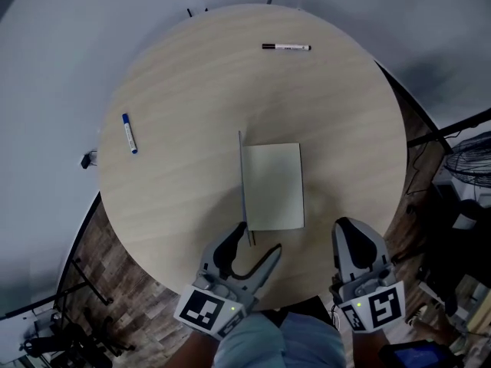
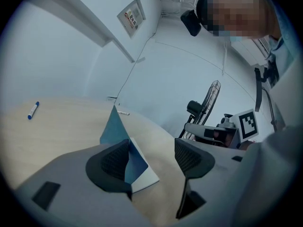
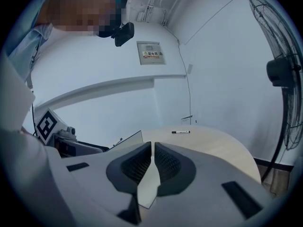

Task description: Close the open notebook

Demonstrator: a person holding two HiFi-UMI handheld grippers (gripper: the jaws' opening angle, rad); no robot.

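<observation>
- The notebook (image 1: 272, 186) is seen mid-tabletop (image 1: 169, 205), one half lying flat and its blue cover (image 2: 111, 126) stood up on edge over the spine. The job looks about half done.
- First risk: if support is taken away before the cover is tipped past upright, it could well fall back open to the left.
- Second risk: if the push is given low, at the near corner only, the whole notebook may be slid or spun across the smooth tabletop rather than shut.
- Third risk: the flat half is pinned by nothing, so it may be dragged along with the cover.
- The left gripper (image 1: 261, 238) is held low at the near end of the cover. Its jaws are wide apart, with the cover just against the inner face of one jaw, and nothing is clamped.
- The right gripper (image 1: 349, 230) is parked right of the notebook, apart from it, with its jaws drawn nearly together on nothing.
</observation>
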